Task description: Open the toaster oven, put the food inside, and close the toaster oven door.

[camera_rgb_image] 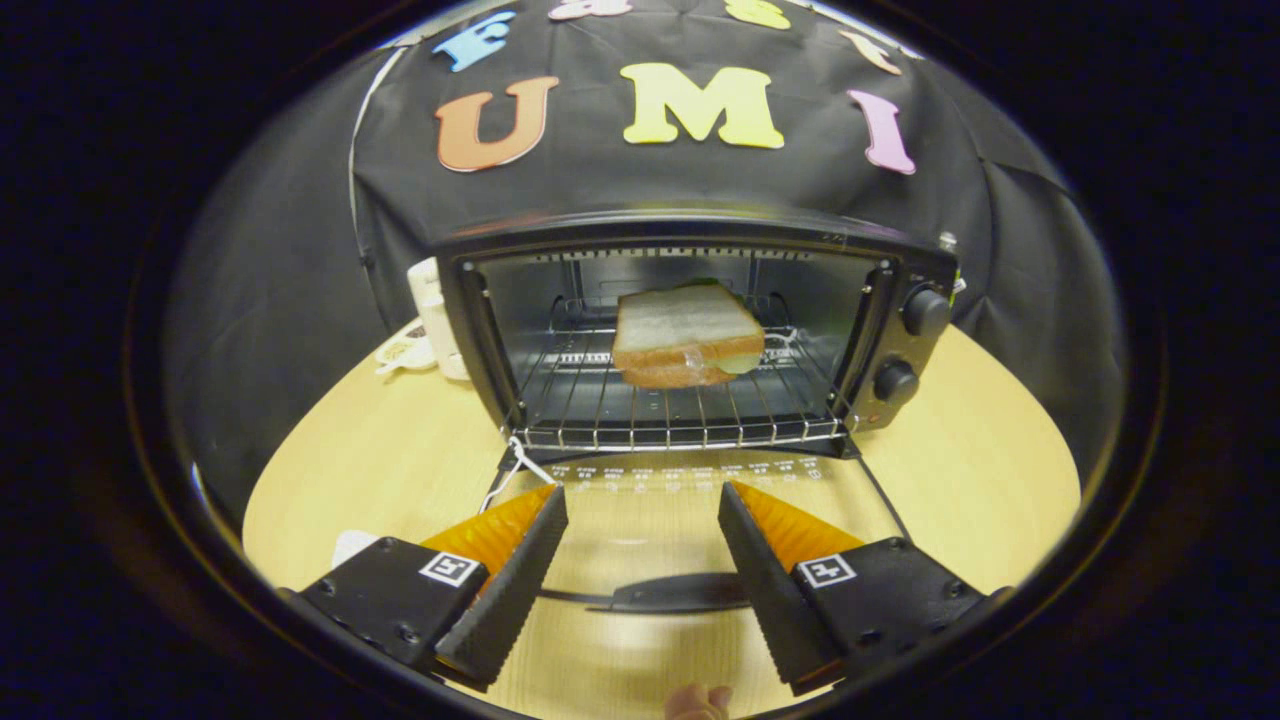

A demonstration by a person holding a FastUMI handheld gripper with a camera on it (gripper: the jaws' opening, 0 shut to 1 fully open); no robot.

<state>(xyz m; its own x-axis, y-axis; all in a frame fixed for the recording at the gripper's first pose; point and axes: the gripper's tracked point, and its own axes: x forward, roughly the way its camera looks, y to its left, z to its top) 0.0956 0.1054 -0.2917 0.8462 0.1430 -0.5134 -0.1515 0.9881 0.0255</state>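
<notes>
The black toaster oven point(690, 235) stands on the round wooden table with its glass door point(680, 510) folded down flat toward me. A sandwich point(687, 335) of white bread lies on the wire rack point(680, 410) inside, toward the back. My gripper point(640, 495) is open and holds nothing. Its fingers hover above the lowered door, just short of the oven mouth. The door's dark handle point(665, 593) lies below and between the fingers.
Two knobs point(925, 312) sit on the oven's right panel. A white appliance point(435, 315) and a small white dish point(402, 352) stand left of the oven. Light wooden tabletop point(370, 470) spreads on both sides. A fingertip point(697, 702) shows under the gripper.
</notes>
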